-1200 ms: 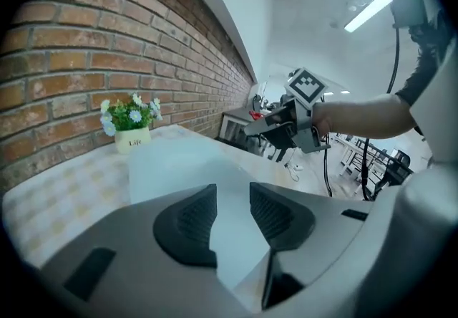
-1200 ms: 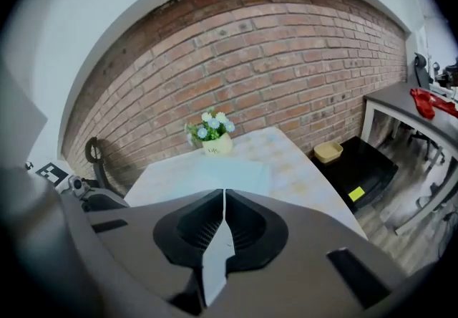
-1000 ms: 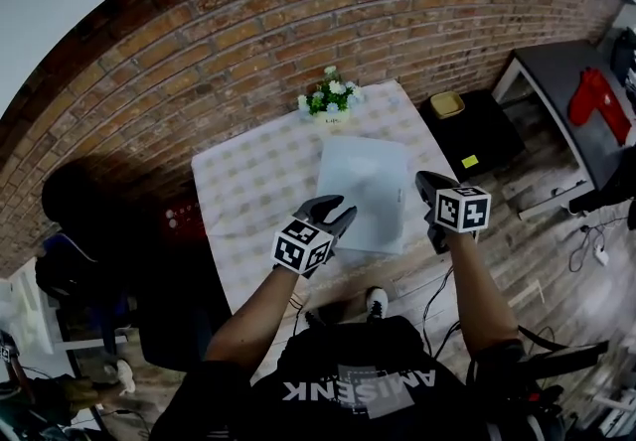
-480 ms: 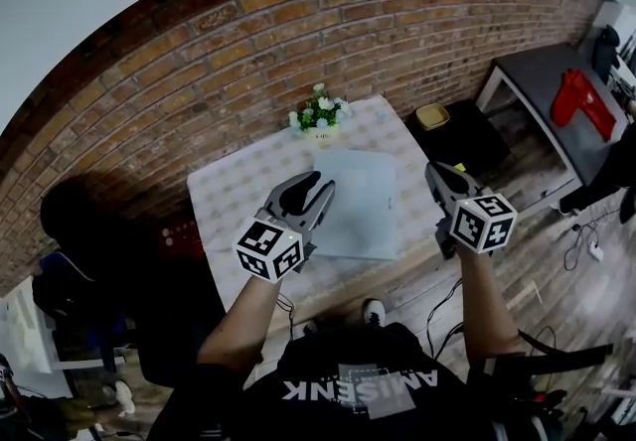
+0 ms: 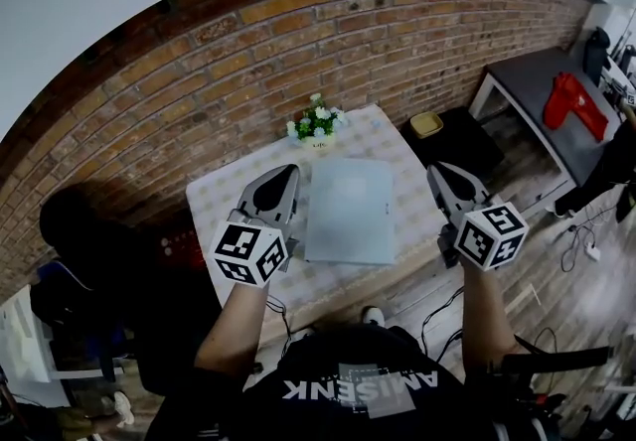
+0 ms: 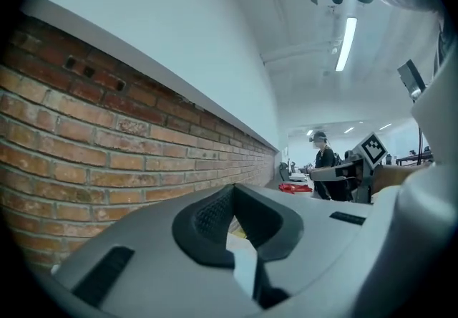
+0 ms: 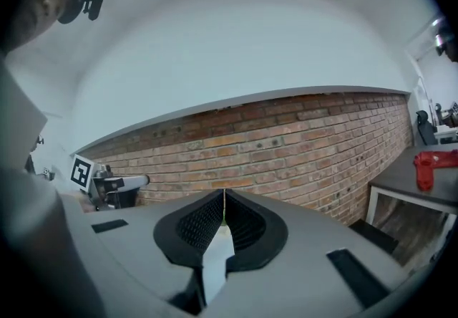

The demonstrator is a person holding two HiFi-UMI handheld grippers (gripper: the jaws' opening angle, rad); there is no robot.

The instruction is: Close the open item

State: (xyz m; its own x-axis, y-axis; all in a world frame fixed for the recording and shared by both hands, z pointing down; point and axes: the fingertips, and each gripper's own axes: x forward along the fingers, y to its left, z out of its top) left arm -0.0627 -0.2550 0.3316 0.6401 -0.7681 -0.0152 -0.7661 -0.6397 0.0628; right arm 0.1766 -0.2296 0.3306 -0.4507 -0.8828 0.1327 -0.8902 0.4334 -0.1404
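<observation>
A grey laptop lies flat with its lid down on the checked table. My left gripper hangs above the table's left part, just left of the laptop and clear of it. Its jaws have just been closing; in the left gripper view the tips meet with nothing between them. My right gripper is raised past the laptop's right edge, over the table's right side. In the right gripper view its jaws stand together, empty, pointing level at the brick wall.
A pot of white flowers stands at the table's far edge by the brick wall. A black stand with a yellow bowl is at the right, a grey table with a red object beyond it. A dark chair stands at the left.
Both grippers have risen from just over the laptop and spread apart to its sides. The left jaws, open before, are now together.
</observation>
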